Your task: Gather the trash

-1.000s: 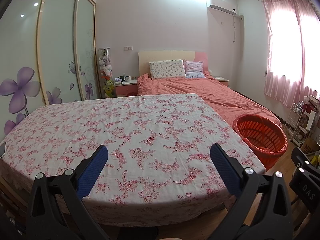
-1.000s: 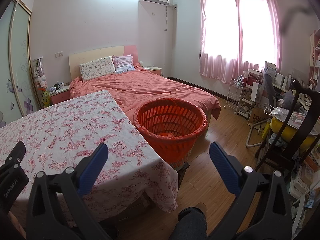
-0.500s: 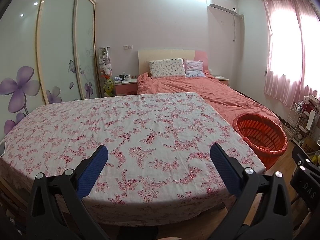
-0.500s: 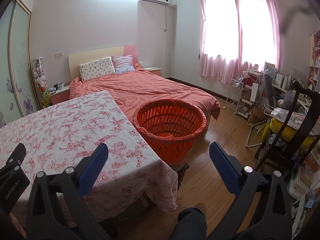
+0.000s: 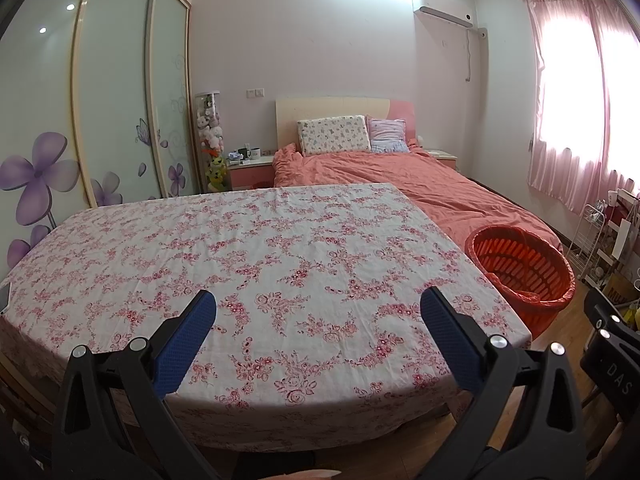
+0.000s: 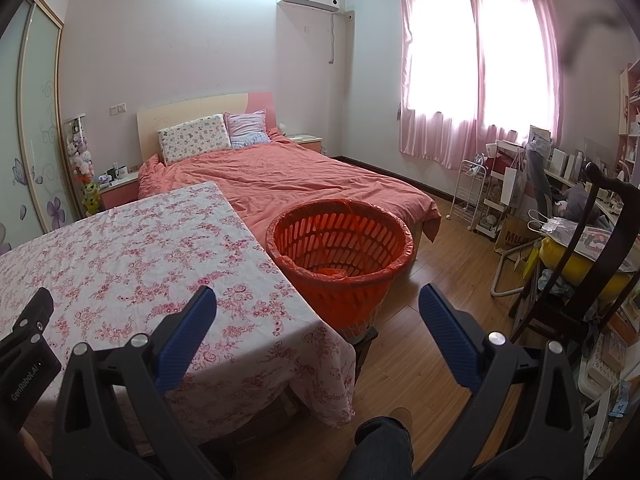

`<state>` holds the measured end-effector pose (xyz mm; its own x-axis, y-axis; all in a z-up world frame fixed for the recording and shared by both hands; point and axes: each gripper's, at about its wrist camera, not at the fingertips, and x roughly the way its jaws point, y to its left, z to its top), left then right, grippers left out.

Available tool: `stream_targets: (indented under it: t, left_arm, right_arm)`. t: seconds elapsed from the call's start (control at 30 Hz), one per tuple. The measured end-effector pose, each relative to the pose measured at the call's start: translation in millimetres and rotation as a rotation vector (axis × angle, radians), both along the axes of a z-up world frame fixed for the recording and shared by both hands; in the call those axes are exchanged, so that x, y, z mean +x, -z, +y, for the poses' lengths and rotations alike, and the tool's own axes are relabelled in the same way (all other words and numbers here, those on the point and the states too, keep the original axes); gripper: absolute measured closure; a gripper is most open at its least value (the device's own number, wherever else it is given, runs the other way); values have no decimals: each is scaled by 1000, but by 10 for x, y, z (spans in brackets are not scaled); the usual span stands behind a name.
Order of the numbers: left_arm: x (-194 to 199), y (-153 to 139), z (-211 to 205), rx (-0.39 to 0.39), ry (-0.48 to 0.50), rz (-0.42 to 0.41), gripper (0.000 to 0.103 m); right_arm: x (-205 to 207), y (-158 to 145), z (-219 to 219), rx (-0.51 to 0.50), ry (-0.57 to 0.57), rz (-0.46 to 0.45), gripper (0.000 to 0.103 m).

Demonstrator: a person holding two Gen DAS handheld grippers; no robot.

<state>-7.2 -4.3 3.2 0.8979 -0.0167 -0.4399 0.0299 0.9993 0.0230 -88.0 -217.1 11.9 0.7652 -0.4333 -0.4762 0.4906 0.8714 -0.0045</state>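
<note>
Hovering spread wide and gripping nothing: left tool (image 5: 318, 324) over floral counter (image 5: 256, 248). Right tool (image 6: 318, 322) likewise gaping, facing orange basket (image 6: 340, 276), possibly holding scraps.

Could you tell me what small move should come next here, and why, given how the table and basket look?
Probably keep both grippers parked and open. The left gripper and right gripper hold nothing, the floral tablecloth shows no trash, and the orange basket beside the table already has something orange at its bottom. Nothing visible calls for a reach.
</note>
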Motion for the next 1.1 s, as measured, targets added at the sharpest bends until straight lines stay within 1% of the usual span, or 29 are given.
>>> stream_targets:
  t: [1.1]
  left_arm:
    - [30, 7, 53, -1, -1, 16, 2]
  right_arm:
    - [5, 4, 24, -1, 0, 0, 4]
